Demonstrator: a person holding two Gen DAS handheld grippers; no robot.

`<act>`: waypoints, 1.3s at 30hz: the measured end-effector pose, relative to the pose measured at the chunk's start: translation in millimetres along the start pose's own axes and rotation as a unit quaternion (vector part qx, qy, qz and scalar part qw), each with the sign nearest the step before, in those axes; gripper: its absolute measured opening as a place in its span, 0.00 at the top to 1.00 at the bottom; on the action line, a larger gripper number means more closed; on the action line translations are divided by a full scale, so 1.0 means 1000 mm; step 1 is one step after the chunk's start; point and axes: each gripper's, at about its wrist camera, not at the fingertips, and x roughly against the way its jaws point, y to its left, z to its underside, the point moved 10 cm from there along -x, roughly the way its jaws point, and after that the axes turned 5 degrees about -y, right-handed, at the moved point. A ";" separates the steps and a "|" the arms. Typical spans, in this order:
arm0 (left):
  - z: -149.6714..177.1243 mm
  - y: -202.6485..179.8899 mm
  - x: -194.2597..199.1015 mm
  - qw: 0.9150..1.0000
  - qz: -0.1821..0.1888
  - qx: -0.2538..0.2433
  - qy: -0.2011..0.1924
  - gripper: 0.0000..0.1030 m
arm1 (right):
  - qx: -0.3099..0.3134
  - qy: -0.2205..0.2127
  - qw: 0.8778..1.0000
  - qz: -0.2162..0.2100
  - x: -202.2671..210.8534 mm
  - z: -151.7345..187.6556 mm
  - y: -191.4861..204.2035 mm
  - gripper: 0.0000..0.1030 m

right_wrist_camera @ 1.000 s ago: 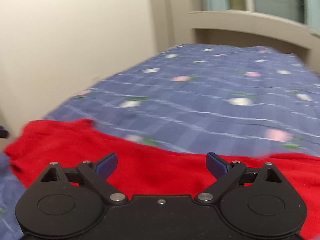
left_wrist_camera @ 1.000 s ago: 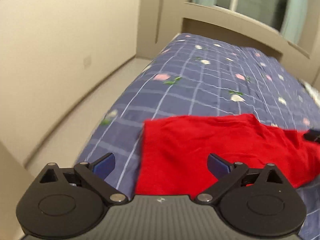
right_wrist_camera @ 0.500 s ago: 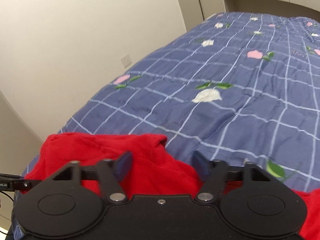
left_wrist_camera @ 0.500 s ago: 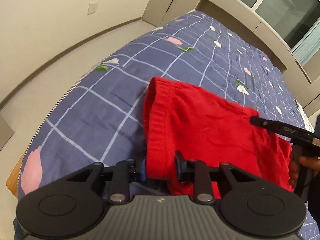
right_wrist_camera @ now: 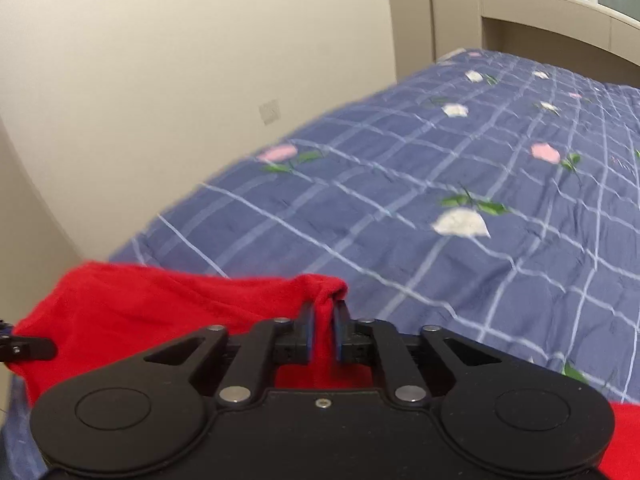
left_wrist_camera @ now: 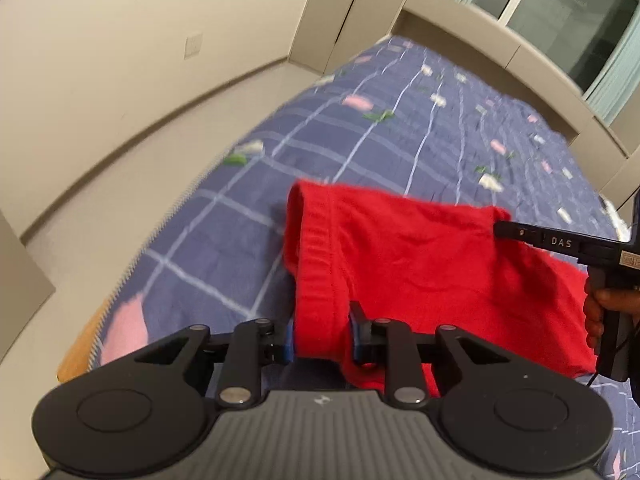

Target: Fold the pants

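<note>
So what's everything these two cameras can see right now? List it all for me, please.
Red fabric pants: one, red, lifted over the near end of the bed, pinched at two spots.
Blue checked bedspread with flowers: one, blue with pink and white blooms, covering the bed.
Wall socket plate: one, cream, on the wall beside the bed.
Window: one, dark glass, pale green curtains, behind the bed's far end.
Left gripper: black, blue pads, shut on the waistband.
Right gripper: black, shut on a pants corner.
Right hand: holding that gripper's handle.

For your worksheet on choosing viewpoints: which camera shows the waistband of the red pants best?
The left wrist view: the ribbed waistband runs lengthwise up the frame. The right wrist view shows only a bunched corner of the red pants.
</note>
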 end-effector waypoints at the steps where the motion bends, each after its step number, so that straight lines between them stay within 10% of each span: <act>1: 0.002 -0.001 -0.001 1.000 -0.006 -0.003 0.003 0.71 | -0.002 0.002 1.000 0.009 -0.002 0.005 -0.005 0.68; 3: 0.003 -0.002 0.001 1.000 -0.020 -0.013 -0.001 0.59 | -0.007 -0.003 1.000 0.013 0.000 0.011 -0.013 0.56; 5: 0.002 -0.006 0.004 0.999 -0.030 -0.023 -0.003 0.25 | -0.010 -0.017 1.000 0.017 0.012 0.013 -0.024 0.41; 10: -0.006 -0.026 0.014 0.997 -0.056 -0.043 -0.025 0.02 | -0.018 -0.062 0.997 0.039 0.073 0.022 -0.064 0.07; 17: -0.010 -0.082 0.013 0.991 -0.069 -0.099 -0.053 0.01 | -0.075 -0.093 0.986 0.120 0.188 0.084 -0.153 0.01; 25: 0.004 -0.193 -0.018 0.987 0.003 -0.154 -0.040 0.01 | -0.193 -0.113 0.948 0.224 0.281 0.161 -0.274 0.01; 39: 0.058 -0.400 -0.079 0.965 0.157 -0.211 -0.018 0.01 | -0.315 -0.172 0.911 0.204 0.284 0.190 -0.418 0.00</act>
